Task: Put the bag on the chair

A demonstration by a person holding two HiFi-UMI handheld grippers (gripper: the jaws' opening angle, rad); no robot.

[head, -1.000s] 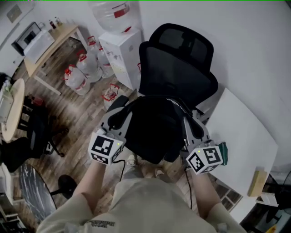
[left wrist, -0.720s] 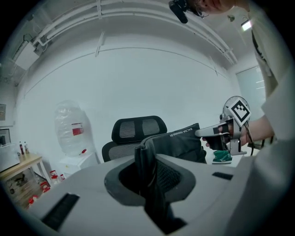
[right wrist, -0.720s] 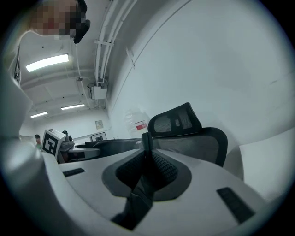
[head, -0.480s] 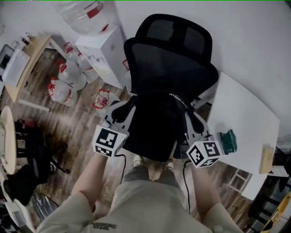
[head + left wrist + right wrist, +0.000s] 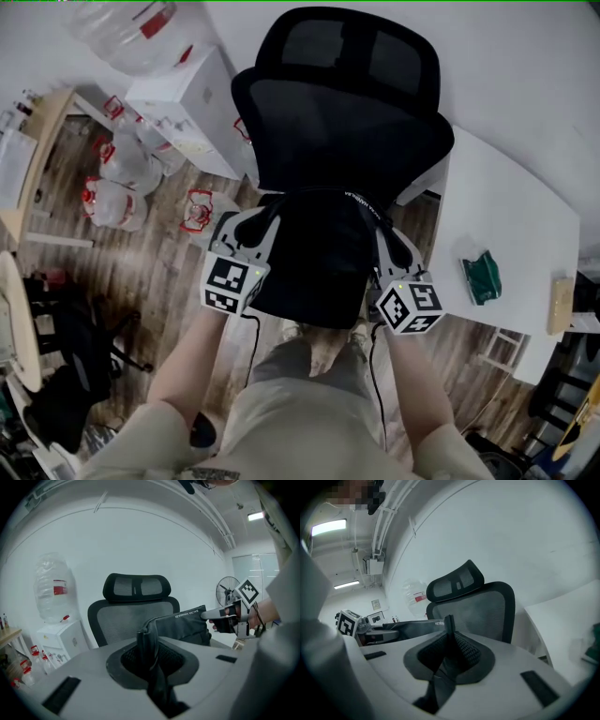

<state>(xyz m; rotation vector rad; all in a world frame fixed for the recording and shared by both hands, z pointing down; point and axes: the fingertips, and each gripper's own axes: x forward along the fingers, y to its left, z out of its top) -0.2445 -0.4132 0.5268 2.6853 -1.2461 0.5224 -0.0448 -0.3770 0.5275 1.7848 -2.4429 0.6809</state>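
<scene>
as left gripper and right gripper pinch its top corners, bag spans left-right before chair.

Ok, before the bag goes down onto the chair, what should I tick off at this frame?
1. The left gripper is shut on the bag: ok.
2. The right gripper is shut on the bag's other end: ok.
3. The bag is lined up in front of the chair backrest: ok.
4. The seat is free to take it: cannot tell, the bag hides it.
5. The right gripper is apart from the white table: ok.
</scene>
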